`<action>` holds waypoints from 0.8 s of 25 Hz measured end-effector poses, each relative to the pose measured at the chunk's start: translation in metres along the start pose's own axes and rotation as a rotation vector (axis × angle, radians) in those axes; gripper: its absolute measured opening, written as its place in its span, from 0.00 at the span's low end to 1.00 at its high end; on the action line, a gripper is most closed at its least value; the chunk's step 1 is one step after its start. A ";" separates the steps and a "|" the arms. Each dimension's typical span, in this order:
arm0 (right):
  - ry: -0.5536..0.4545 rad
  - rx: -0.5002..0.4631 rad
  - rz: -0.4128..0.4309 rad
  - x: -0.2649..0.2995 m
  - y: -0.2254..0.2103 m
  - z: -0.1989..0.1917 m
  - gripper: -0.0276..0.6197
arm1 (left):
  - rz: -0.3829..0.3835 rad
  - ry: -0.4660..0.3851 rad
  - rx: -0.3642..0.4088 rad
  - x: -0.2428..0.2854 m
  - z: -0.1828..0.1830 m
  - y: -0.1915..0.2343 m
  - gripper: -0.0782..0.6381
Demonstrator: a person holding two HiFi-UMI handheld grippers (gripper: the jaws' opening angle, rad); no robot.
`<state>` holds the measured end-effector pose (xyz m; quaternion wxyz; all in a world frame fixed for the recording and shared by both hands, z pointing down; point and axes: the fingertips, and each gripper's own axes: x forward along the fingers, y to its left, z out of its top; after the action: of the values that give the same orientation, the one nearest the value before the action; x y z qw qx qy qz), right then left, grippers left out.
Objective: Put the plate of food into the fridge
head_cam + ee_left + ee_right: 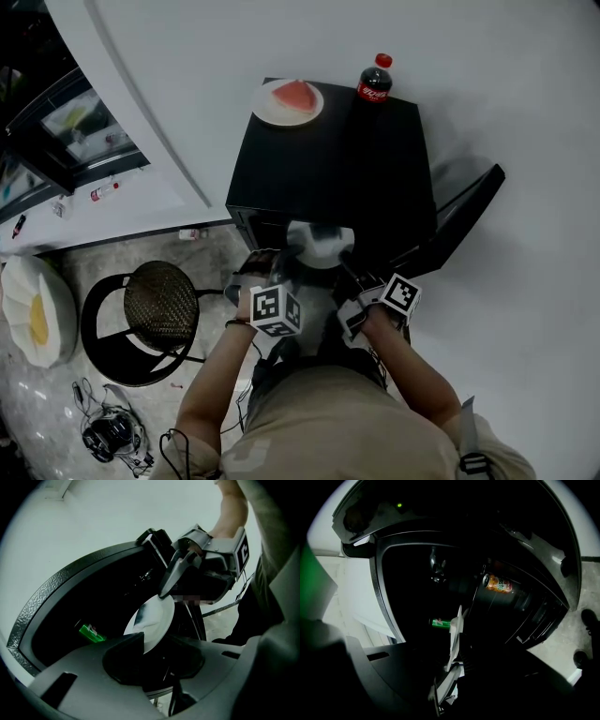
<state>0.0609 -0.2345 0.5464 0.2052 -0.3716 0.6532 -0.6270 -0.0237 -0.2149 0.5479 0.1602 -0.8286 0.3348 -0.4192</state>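
- Plate point(319, 246): round, so no long axis, face upward, edge-on in the right gripper view; white with a grey smear; held at the mouth of the open fridge point(375, 159).
- Left gripper point(140, 644) clamps its near rim; right gripper point(165, 592) pinches the opposite rim.
- Inside the fridge: green can point(439, 622), orange can point(499, 584).
- On the fridge's top, at the back: second plate point(267, 111) bearing a red wedge point(294, 94), beside a cola bottle point(374, 80).
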 end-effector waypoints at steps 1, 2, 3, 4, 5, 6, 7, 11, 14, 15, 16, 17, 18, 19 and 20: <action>0.008 -0.009 -0.002 -0.001 0.000 -0.001 0.10 | 0.000 0.004 0.004 0.002 0.000 0.000 0.27; 0.016 -0.015 -0.003 -0.002 0.000 -0.003 0.10 | -0.001 0.006 0.008 0.003 -0.001 0.000 0.27; 0.024 -0.020 -0.003 -0.004 0.000 -0.004 0.10 | -0.001 0.007 0.012 0.004 -0.001 -0.001 0.27; 0.031 -0.024 -0.003 -0.005 0.000 -0.005 0.10 | -0.002 0.008 0.017 0.005 -0.002 -0.001 0.27; 0.039 -0.028 -0.003 -0.006 -0.001 -0.006 0.10 | -0.002 0.008 0.021 0.006 -0.002 -0.002 0.27; 0.048 -0.033 -0.003 -0.007 -0.001 -0.008 0.10 | -0.002 0.008 0.024 0.007 -0.003 -0.002 0.27; 0.059 -0.039 -0.003 -0.008 -0.002 -0.011 0.10 | -0.003 0.007 0.026 0.007 -0.003 -0.002 0.27; 0.116 -0.072 -0.012 -0.007 -0.003 -0.027 0.10 | -0.002 0.005 0.031 0.011 -0.004 -0.002 0.27; 0.129 -0.073 -0.030 -0.003 -0.004 -0.033 0.10 | -0.001 0.004 0.042 0.014 -0.003 -0.002 0.27; 0.128 -0.073 -0.030 -0.001 -0.004 -0.033 0.10 | -0.001 0.004 0.045 0.015 -0.003 -0.001 0.27; 0.126 -0.071 -0.028 0.001 -0.004 -0.033 0.10 | -0.002 0.004 0.048 0.015 -0.003 -0.001 0.27; 0.122 -0.071 -0.025 0.003 -0.004 -0.033 0.10 | -0.003 0.006 0.051 0.016 -0.004 -0.001 0.27; 0.116 -0.073 -0.025 0.004 -0.004 -0.032 0.10 | -0.003 0.007 0.054 0.017 -0.004 -0.001 0.27; 0.109 -0.078 -0.030 0.005 -0.004 -0.031 0.10 | -0.004 0.007 0.057 0.018 -0.004 -0.001 0.27; 0.101 -0.080 -0.040 0.006 -0.005 -0.031 0.10 | -0.006 0.007 0.059 0.019 -0.004 0.000 0.27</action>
<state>0.0360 -0.2180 0.5567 0.1447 -0.3603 0.6797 -0.6223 -0.0188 -0.2275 0.5613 0.1823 -0.8231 0.3201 -0.4323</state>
